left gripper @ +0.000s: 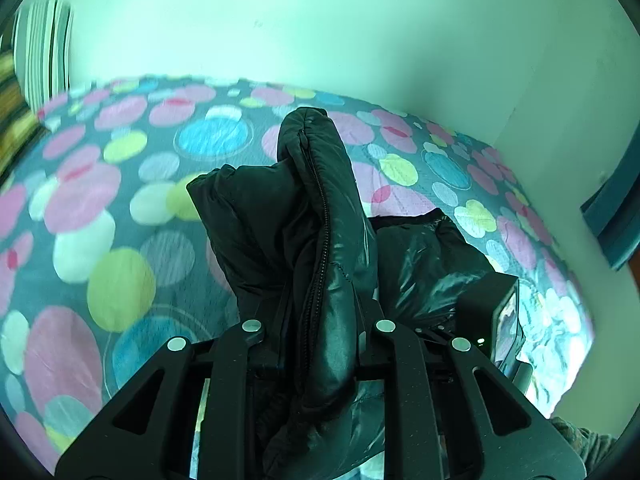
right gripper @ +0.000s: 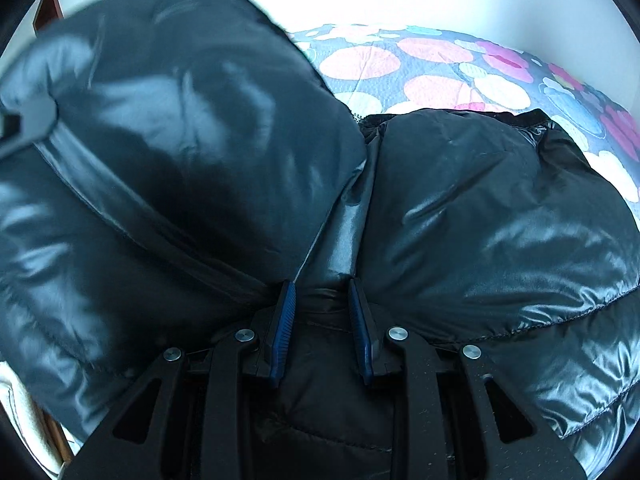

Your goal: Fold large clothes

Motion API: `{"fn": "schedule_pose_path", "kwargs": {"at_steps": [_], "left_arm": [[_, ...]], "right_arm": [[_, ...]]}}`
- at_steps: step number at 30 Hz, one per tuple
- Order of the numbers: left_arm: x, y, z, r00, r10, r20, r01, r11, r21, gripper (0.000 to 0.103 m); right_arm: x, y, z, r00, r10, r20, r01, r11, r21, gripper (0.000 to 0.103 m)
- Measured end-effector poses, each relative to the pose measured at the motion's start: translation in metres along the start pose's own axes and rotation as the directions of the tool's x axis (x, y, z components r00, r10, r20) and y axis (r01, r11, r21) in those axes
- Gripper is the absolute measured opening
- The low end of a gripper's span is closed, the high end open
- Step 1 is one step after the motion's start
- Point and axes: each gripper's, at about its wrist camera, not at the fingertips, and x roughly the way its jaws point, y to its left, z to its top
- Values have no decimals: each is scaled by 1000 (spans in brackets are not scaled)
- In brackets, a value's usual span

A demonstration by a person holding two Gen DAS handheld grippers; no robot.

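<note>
Spread across a bed cover of coloured circles: a black puffer jacket, one zippered edge lifted clear of it. Pinching that raised fold, the left gripper, pads hidden by the cloth. Clamped on another fold at the jacket's middle seam, the right gripper, blue fingers pressing from both sides.

**Black linkage frames, silver pivots, blue ribbed pads**

The left gripper is a matte black frame of flat bars that fan out from the bottom of its view, with elongated triangular cutouts in the outer bars and four round silver pivot pins in a shallow arc. The right gripper has the same black bars, cutouts and four silver pins (evidently a twin). Its fingers carry dark blue pads with fine ribbing on narrow black backings.
</note>
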Motion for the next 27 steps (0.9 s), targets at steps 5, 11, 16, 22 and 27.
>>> {"fn": "schedule_pose_path", "kwargs": {"at_steps": [5,11,16,22,27], "left_arm": [[-10,-30,10,1000,8,15,-9,999,42,20],[-11,-63,14,999,36,10,-37,995,94,20],[-6,-105,14,998,53,16,-55,986,157,20],[15,-158,9,997,70,9,-70,966,248,20],[38,-199,-1,997,81,-19,-71,951,301,20]], "right_arm": [[-20,-13,0,999,28,38,-30,999,38,27],[-77,-46,-11,991,-45,130,39,998,49,29],[-109,-89,-33,979,-143,147,128,986,106,29],[-125,-138,-55,965,-225,136,198,962,187,29],[-139,-164,-62,957,-260,130,222,942,252,29]]}}
